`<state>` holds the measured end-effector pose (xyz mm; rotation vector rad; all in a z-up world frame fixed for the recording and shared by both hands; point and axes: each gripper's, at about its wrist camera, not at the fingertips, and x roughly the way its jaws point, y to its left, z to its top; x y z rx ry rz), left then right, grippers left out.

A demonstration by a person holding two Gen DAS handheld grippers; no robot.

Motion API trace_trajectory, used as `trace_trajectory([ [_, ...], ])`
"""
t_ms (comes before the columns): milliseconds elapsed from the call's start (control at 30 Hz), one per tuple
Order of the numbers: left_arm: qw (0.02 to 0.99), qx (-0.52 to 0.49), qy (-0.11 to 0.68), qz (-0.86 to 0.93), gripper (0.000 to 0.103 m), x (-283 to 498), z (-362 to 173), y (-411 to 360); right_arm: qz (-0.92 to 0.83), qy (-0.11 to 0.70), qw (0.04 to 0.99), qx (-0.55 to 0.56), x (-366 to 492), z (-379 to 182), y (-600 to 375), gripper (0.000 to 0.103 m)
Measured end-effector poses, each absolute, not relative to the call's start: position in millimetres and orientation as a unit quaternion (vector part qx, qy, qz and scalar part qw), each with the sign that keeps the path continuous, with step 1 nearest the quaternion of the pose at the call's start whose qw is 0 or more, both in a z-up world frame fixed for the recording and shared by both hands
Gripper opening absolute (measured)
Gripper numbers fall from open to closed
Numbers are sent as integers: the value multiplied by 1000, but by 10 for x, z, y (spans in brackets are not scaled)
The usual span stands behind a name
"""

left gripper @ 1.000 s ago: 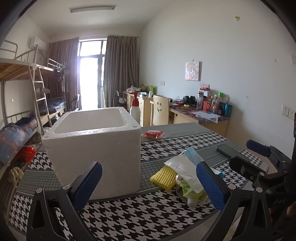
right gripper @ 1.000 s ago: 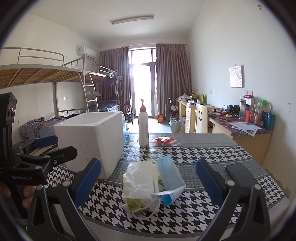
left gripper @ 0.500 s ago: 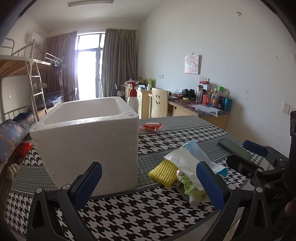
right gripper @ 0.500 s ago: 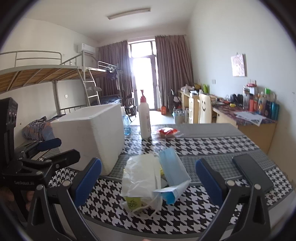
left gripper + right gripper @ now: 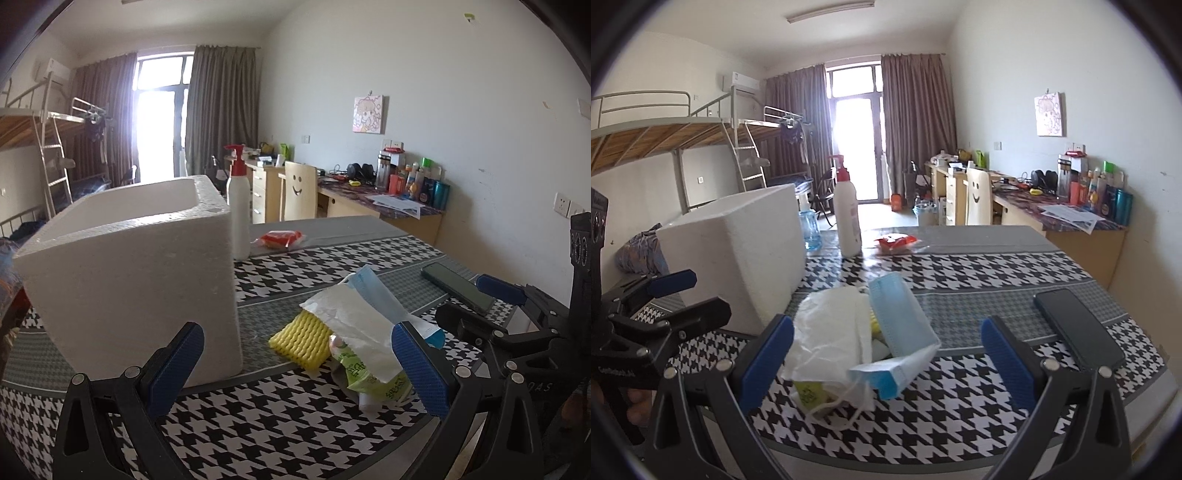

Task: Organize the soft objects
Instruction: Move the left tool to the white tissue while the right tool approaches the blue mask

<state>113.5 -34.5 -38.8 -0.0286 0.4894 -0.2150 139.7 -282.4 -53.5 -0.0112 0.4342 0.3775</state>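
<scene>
A pile of soft things lies near the table's front edge: a white mask [image 5: 827, 328], a blue mask [image 5: 897, 325], a yellow foam net [image 5: 301, 338] and a green-printed packet [image 5: 365, 376]. A white foam box [image 5: 125, 273] stands to the pile's left, its top open. My left gripper [image 5: 295, 369] is open, low over the table edge between box and pile. My right gripper [image 5: 886, 362] is open too, its fingers either side of the pile and short of it. Each gripper shows at the edge of the other's view.
A white pump bottle [image 5: 847, 218] and a red packet [image 5: 895, 242] stand at the far side of the houndstooth table [image 5: 979, 273]. A dark phone [image 5: 1078, 328] lies at the right. Desks, a chair and bunk beds fill the room behind.
Both grippers have dropped lower and come closer to the table; box and pile look larger. Nothing on the table has moved.
</scene>
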Motion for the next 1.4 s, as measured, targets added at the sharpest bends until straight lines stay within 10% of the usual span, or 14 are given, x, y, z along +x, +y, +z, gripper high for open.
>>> trace_trajectory([
  [1400,931,-40,331,-146,87,1780,-686,-789,150,302,941,6,1888,-802,-3000,80],
])
